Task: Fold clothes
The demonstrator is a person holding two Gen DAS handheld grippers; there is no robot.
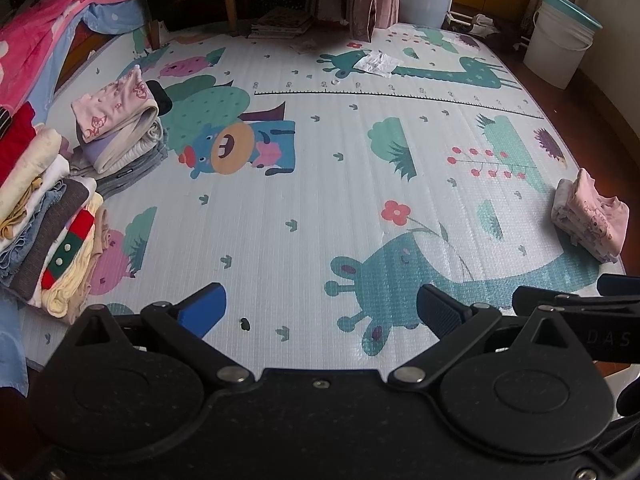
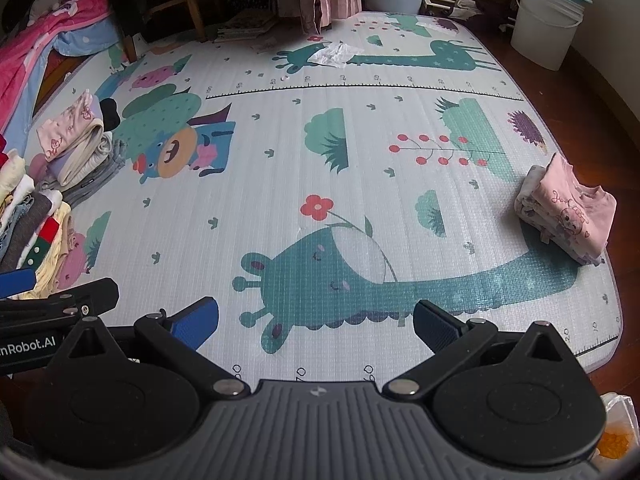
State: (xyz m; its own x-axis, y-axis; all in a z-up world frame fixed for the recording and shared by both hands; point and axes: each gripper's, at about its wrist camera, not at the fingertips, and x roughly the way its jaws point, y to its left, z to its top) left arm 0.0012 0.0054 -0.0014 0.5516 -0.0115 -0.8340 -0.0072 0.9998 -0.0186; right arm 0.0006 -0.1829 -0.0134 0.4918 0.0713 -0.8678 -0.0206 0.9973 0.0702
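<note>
L gripper (image 1: pixel 322 312) & R gripper (image 2: pixel 316 322) are held wide apart, nothing between, above play mat (image 2: pixel 280 184), w/ folded pink garment (image 2: pixel 568 212) at right edge.

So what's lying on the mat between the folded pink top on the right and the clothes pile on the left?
Nothing: between the pink top and the clothes pile, both views show only bare printed mat.

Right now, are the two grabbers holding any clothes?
Left gripper: open, holding nothing, over the play mat.
Right gripper: open, holding nothing.
</note>
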